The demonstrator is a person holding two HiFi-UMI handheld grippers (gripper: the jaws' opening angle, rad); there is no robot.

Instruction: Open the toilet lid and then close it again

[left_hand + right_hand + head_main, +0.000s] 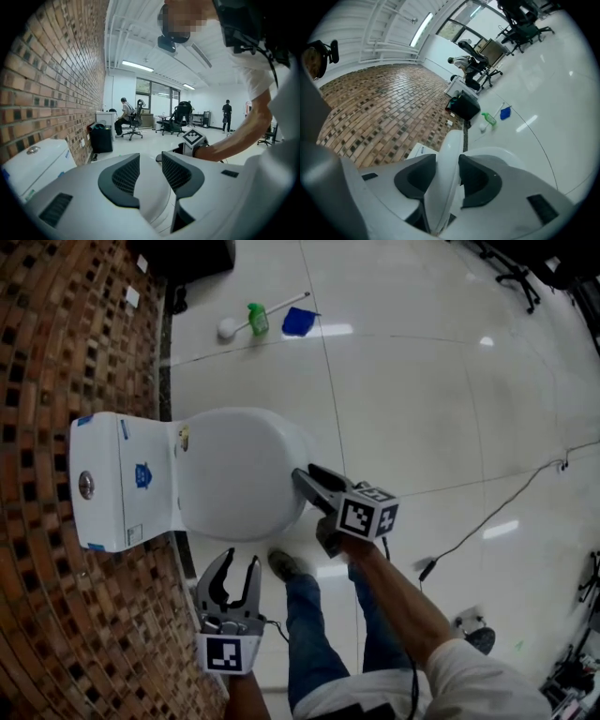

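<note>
Far left is the brick wall, with the toilet tank backed right up against it. Low down, beside the person's leg, the left hand-held gripper hangs in the air with its jaws spread and nothing between them, clear of the toilet.

The toilet lid sits in the middle, hinged at the tank. Up on the floor behind it are a toilet brush, a green spray bottle and a blue cloth.

The right hand-held gripper is pinching the lid's front edge, pads squeezed on both faces. In its own view the lid looks tipped up off the seat.
</note>
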